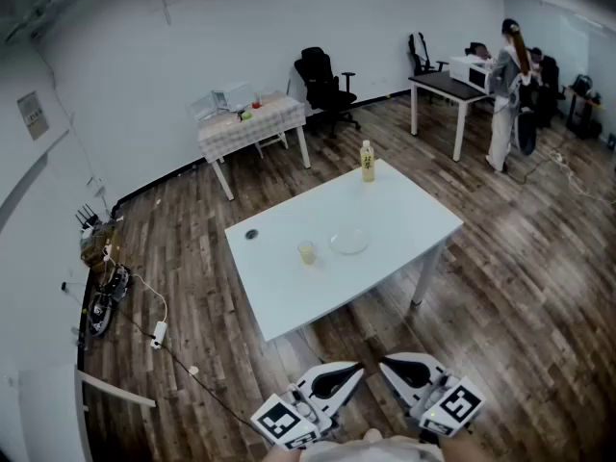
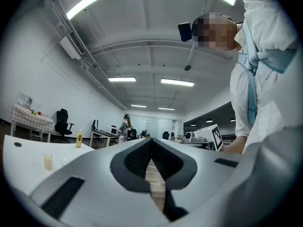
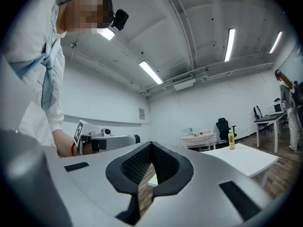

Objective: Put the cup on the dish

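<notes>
White table stands in the middle of the room, well apart from the person. On it the cup, small and yellowish, is upright just to the left of the clear dish; the two are near each other but do not touch. A yellow bottle stands at the far edge of the table. The left gripper and the right gripper are held at the near side, close to the person's body. Both are clenched, pads meeting, with nothing between them. As I judge it, the task is not yet begun: the cup is untouched and the dish is bare. Everything is left to do: come to the table, open one gripper, take the cup, lift it and set it on the dish.
</notes>
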The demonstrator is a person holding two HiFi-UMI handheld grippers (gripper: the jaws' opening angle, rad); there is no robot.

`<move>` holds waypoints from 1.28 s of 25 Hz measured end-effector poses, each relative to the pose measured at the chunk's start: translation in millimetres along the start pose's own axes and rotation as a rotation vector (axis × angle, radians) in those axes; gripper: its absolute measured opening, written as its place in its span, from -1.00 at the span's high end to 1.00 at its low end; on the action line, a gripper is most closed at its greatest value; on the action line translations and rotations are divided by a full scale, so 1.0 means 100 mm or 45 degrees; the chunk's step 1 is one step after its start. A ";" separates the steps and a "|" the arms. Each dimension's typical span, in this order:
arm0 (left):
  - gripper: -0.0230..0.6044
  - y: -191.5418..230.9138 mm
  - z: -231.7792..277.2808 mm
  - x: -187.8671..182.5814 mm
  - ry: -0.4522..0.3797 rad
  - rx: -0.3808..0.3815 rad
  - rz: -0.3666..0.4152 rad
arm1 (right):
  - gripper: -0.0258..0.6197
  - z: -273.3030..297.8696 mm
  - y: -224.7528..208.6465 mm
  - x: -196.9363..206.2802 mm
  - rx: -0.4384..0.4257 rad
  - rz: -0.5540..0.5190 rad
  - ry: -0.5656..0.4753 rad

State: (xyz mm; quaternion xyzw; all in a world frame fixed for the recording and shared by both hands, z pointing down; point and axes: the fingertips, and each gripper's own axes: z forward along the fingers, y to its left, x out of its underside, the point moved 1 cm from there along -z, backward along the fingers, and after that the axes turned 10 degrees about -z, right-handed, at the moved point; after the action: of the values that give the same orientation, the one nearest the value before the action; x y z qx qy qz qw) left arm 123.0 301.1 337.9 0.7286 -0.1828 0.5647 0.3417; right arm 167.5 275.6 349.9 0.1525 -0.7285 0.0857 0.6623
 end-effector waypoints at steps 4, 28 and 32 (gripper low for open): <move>0.92 -0.03 0.03 0.00 -0.009 0.001 -0.035 | 0.83 -0.03 -0.03 0.00 -0.010 -0.006 0.009; 0.92 0.05 -0.02 0.08 0.007 -0.017 -0.058 | 0.82 0.01 0.03 -0.04 -0.076 0.071 -0.064; 0.92 0.05 0.00 0.11 0.007 -0.018 -0.053 | 0.82 0.00 0.03 0.00 -0.091 0.050 -0.049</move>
State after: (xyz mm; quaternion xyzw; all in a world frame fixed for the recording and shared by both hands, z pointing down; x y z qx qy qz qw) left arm 123.2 298.6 349.4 0.7282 -0.1707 0.5582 0.3592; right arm 166.6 278.8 350.4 0.1158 -0.7465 0.0697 0.6515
